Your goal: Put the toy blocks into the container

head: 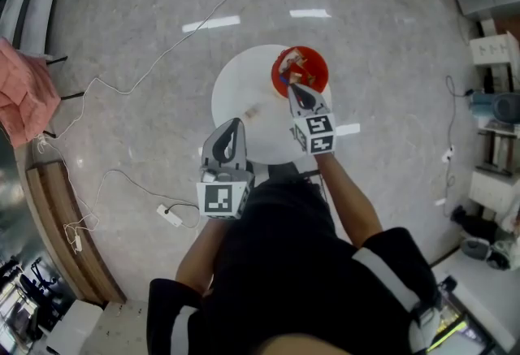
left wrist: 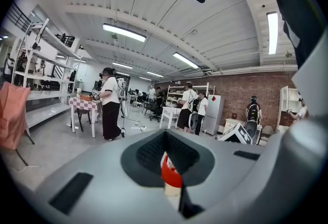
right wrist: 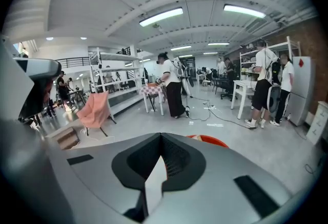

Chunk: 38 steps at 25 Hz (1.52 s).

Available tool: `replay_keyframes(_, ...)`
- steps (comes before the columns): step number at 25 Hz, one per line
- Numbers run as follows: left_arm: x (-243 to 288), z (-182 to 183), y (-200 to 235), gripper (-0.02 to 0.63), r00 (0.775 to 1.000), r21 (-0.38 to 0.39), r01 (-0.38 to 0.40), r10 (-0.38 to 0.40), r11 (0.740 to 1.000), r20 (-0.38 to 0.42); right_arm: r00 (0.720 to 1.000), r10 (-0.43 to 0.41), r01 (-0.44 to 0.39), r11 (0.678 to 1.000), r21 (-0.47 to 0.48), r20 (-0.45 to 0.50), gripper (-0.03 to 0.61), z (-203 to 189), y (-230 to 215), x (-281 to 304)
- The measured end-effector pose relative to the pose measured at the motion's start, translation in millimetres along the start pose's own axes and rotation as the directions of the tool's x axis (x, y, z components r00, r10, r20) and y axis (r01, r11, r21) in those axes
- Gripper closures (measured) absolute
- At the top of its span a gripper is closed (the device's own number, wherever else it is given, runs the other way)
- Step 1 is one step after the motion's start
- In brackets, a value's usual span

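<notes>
A red container (head: 313,69) sits at the far right of a small round white table (head: 236,93), with several toy blocks (head: 291,67) inside it. One pale block (head: 252,111) lies on the table, left of the container. My right gripper (head: 293,88) is shut and empty, its tip at the container's near rim; the red rim (right wrist: 207,140) shows just past the jaws (right wrist: 160,138). My left gripper (head: 236,123) is shut and empty over the table's near edge, just short of the pale block. A sliver of the red container (left wrist: 170,170) shows beyond its jaws.
A white cable and power strip (head: 171,215) trail over the grey floor to the left. Pink cloth (head: 24,97) and a wooden bench (head: 65,223) stand at far left, shelving (head: 496,134) at right. Several people (left wrist: 110,102) stand in the room.
</notes>
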<state>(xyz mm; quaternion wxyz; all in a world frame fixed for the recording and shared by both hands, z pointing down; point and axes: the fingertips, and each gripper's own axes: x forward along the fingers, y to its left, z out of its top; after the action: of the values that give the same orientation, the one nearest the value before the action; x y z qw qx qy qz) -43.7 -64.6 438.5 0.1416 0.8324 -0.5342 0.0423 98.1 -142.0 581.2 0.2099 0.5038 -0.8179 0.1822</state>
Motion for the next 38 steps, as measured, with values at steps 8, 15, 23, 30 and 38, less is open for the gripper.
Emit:
replay_keyframes(8, -7.3, -6.8, 18.8, 0.623, 1.0, -0.018, -0.02, 0.02, 1.0, -0.005, 0.996, 0.087, -0.087, 0.996, -0.02, 0.026, 0.581, -12.5, 54.0, 12.1)
replay_keyframes(15, -8.1, -11.0, 28.8, 0.623, 0.999, -0.034, -0.034, 0.033, 0.999, -0.014, 0.989, 0.125, -0.128, 0.991, -0.027, -0.075, 0.58, -39.7, 82.0, 35.6)
replay_keyframes(23, -5.0, -17.0, 38.3, 0.623, 0.999, -0.047, -0.04, 0.039, 0.998, -0.03, 0.958, 0.117, -0.134, 0.99, -0.046, -0.263, 0.517, -104.6, 90.3, 72.3)
replay_keyframes(30, -2.4, -22.1, 45.8, 0.623, 0.998, -0.073, -0.051, 0.048, 0.996, -0.046, 0.883, 0.124, -0.15, 0.988, -0.023, -0.453, 0.451, -173.1, 91.1, 92.4)
replay_keyframes(38, -1.0, -30.6, 51.6, 0.623, 0.996, -0.081, -0.062, 0.056, 0.995, -0.074, 0.779, 0.151, -0.192, 0.981, -0.002, -0.608, 0.345, -228.6, 102.0, 100.7)
